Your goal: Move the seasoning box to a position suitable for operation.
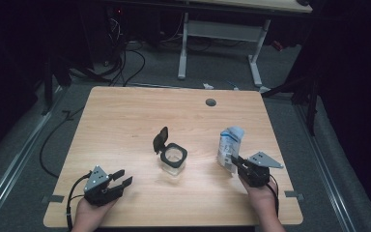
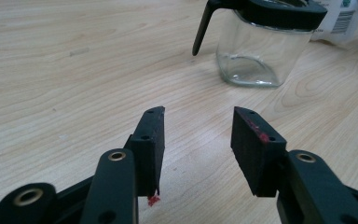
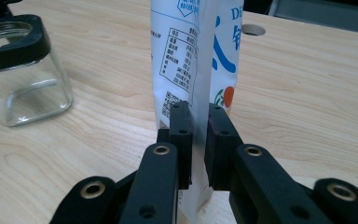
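A clear glass jar with a black rim and a raised flip lid stands at the middle of the wooden table. To its right stands a white and blue carton. My right gripper is shut on the carton's near edge; in the right gripper view the carton is pinched between both pads. My left gripper rests at the front left, open, with nothing between its jaws. In the left gripper view it points at the jar, well short of it.
A round grommet hole sits near the table's far edge. Beyond the table stand a white desk frame and cables on a dark floor. Tape strips mark the front corners.
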### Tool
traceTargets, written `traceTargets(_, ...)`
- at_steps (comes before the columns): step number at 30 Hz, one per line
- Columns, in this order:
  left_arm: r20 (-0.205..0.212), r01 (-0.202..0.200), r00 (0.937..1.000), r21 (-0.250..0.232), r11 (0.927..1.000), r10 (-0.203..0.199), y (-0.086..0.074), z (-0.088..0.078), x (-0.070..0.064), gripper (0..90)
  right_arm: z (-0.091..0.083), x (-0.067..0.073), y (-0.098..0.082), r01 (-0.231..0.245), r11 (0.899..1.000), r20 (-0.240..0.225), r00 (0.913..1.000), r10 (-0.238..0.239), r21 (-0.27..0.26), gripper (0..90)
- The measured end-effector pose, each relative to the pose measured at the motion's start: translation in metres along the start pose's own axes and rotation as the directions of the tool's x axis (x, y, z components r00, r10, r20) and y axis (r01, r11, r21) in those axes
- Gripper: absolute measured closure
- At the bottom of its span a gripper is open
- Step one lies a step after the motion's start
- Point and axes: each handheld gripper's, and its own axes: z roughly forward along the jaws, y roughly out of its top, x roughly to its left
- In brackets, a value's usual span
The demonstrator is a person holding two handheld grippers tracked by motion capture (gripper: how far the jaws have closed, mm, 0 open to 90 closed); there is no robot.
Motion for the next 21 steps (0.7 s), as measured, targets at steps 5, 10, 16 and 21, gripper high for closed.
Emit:
traceTargets(5, 0.004, 0.002, 1.0000, -0.007, 1.0000, -0.002, 0.000, -0.002, 0.001, 53.5, -0.005, 0.003, 0.006, 0.013, 0.999, -0.020, 0.9997, -0.013, 0.029, 83.6)
traceTargets(10, 0.006, 0.000, 1.0000, -0.010, 0.9999, 0.000, 0.000, -0.003, 0.003, 53.1, -0.009, 0.006, 0.013, 0.023, 0.997, -0.038, 0.9991, -0.020, 0.079, 83.7)
traceTargets(16, 0.005, -0.002, 1.0000, -0.016, 0.9999, 0.002, 0.001, -0.004, 0.003, 52.8, -0.014, 0.009, 0.025, 0.043, 0.985, -0.075, 0.9967, -0.031, 0.165, 83.7)
traceTargets(21, 0.010, -0.004, 0.9999, -0.021, 0.9998, 0.004, 0.002, -0.004, 0.002, 52.8, -0.020, 0.010, 0.033, 0.070, 0.971, -0.086, 0.9949, -0.052, 0.230, 83.8)
